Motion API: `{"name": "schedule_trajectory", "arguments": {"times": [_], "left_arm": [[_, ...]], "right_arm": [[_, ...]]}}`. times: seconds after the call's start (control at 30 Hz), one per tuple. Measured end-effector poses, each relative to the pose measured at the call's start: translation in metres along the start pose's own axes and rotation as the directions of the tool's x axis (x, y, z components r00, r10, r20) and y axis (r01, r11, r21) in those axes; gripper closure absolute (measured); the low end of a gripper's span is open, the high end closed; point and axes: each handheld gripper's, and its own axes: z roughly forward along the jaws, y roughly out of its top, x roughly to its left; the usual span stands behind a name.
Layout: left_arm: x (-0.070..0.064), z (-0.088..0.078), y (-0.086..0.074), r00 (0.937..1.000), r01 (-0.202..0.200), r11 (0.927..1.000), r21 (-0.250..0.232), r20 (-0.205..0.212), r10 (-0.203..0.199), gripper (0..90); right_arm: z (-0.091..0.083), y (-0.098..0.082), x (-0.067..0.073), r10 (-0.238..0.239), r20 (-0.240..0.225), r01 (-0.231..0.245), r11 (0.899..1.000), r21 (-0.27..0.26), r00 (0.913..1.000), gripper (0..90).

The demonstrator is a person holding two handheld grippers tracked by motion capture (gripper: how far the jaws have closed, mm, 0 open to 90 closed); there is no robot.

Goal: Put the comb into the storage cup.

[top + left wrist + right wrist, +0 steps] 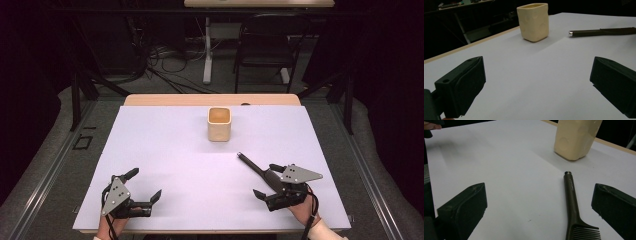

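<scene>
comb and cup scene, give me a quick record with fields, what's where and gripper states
surface: white table
cup: cream square-sided cup, upright, far middle of the table, open top
comb: dark comb lying flat, handle end pointing toward the cup, apart from it
right gripper: right gripper open, jaws either side of the comb's toothed end, not closed on it
left gripper: left gripper open, nothing between its jaws, near the table's front left
background: black chair beyond the table

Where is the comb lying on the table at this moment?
In the high view the comb lies flat on the right side of the white table, handle tip pointing toward the cream cup, its teeth end between the open jaws of the right gripper.
</scene>
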Motion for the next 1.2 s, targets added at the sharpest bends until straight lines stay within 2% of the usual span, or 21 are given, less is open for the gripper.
{"name": "schedule_trajectory", "arguments": {"times": [0.5,1.2], "left_arm": [[0.000,0.001,0.000,1.0000,-0.003,0.9999,0.010,0.008,0.002,0.2],[0.000,0.001,-0.001,0.9999,-0.004,1.0000,0.009,0.015,0.003,0.2]], "right_arm": [[0.020,0.008,-0.004,-0.011,-0.039,0.013,0.999,0.045,0.9992,0.0],[0.049,0.019,-0.013,-0.035,-0.056,0.041,0.994,0.104,0.9978,0.0]]}}
